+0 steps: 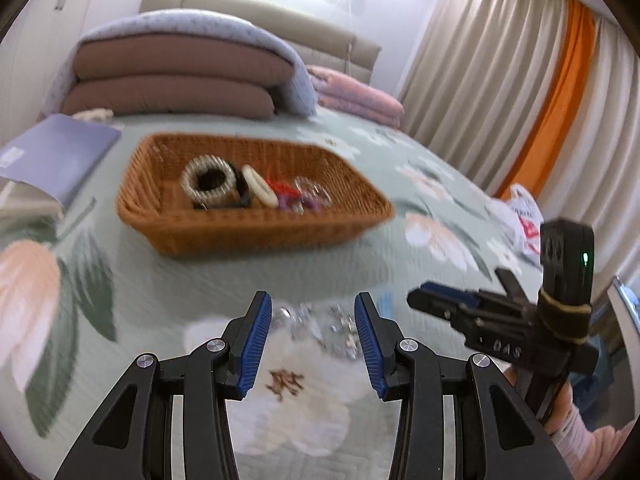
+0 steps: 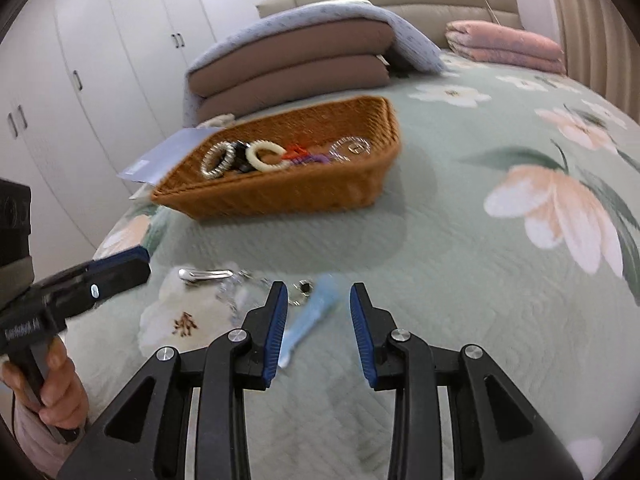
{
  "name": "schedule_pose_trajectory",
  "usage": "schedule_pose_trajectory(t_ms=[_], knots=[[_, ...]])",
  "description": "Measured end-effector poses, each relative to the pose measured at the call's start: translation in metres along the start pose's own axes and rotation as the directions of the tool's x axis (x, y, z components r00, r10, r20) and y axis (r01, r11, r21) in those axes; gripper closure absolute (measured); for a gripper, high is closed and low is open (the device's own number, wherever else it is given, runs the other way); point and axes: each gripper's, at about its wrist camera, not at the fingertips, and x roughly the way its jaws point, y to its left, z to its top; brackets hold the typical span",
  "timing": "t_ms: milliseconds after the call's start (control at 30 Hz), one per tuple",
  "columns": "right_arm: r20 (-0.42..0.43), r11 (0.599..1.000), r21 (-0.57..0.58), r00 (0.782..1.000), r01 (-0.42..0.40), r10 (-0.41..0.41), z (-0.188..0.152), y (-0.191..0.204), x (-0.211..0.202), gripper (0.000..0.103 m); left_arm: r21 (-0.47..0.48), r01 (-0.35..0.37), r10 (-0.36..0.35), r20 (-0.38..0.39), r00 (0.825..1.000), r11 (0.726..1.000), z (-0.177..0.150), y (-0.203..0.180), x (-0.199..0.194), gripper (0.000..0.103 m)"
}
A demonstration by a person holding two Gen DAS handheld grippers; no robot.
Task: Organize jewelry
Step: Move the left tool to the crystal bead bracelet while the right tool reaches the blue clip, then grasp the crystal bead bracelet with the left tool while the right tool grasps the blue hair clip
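A woven brown basket (image 1: 256,240) (image 2: 280,196) sits on the floral bedspread. It holds a silver coil bracelet (image 1: 208,180) (image 2: 218,160), a cream ring (image 1: 260,186) (image 2: 260,156) and red, purple and clear pieces. Blurred silvery jewelry (image 1: 314,322) lies on the bed just beyond my left gripper (image 1: 314,312), which is open with nothing pressed between its pads. My right gripper (image 2: 319,300) is open over a light blue piece (image 2: 312,316) that lies on the bed. A silver clip (image 2: 204,274) and a chain (image 2: 240,288) lie to its left. Each gripper shows in the other's view: right gripper (image 1: 440,300), left gripper (image 2: 120,264).
Folded brown and blue bedding (image 1: 172,76) and a pink blanket (image 1: 352,92) are stacked behind the basket. A blue booklet (image 1: 60,152) lies to the basket's left, and a plastic bag (image 1: 520,216) lies near the curtains. White wardrobes (image 2: 100,60) line the left side.
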Motion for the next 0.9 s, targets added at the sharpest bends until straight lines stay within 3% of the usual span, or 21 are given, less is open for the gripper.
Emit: schedule_pose_trajectory(t_ms=[167, 300, 533, 733, 800, 900], knots=[[-0.034, 1.000, -0.004, 0.999, 0.014, -0.014, -0.002, 0.000, 0.009, 0.067, 0.094, 0.052, -0.045, -0.070, 0.997, 0.994, -0.013, -0.015, 0.026, 0.059], [-0.066, 0.999, -0.012, 0.997, 0.035, -0.035, -0.003, 0.002, 0.016, 0.067, 0.158, 0.047, -0.020, -0.169, 0.985, 0.986, -0.021, -0.021, 0.055, 0.059], [-0.109, 1.000, -0.002, 0.994, 0.025, -0.025, 0.005, 0.003, 0.030, 0.067, 0.251, 0.055, -0.001, -0.208, 0.978, 0.966, -0.022, -0.038, 0.076, 0.059], [-0.131, 0.992, -0.070, 0.985, 0.108, -0.117, 0.004, 0.018, 0.043, 0.068, 0.291, 0.050, 0.026, -0.250, 0.968, 0.955, -0.026, -0.044, 0.088, 0.059], [-0.130, 0.989, -0.084, 0.983, 0.121, -0.132, 0.002, 0.019, 0.042, 0.071, 0.297, 0.027, 0.050, -0.247, 0.968, 0.954, -0.026, -0.045, 0.088, 0.072], [-0.125, 0.982, -0.117, 0.979, 0.148, -0.163, -0.001, 0.018, 0.036, 0.073, 0.285, 0.009, 0.066, -0.253, 0.965, 0.958, -0.029, -0.041, 0.085, 0.082]])
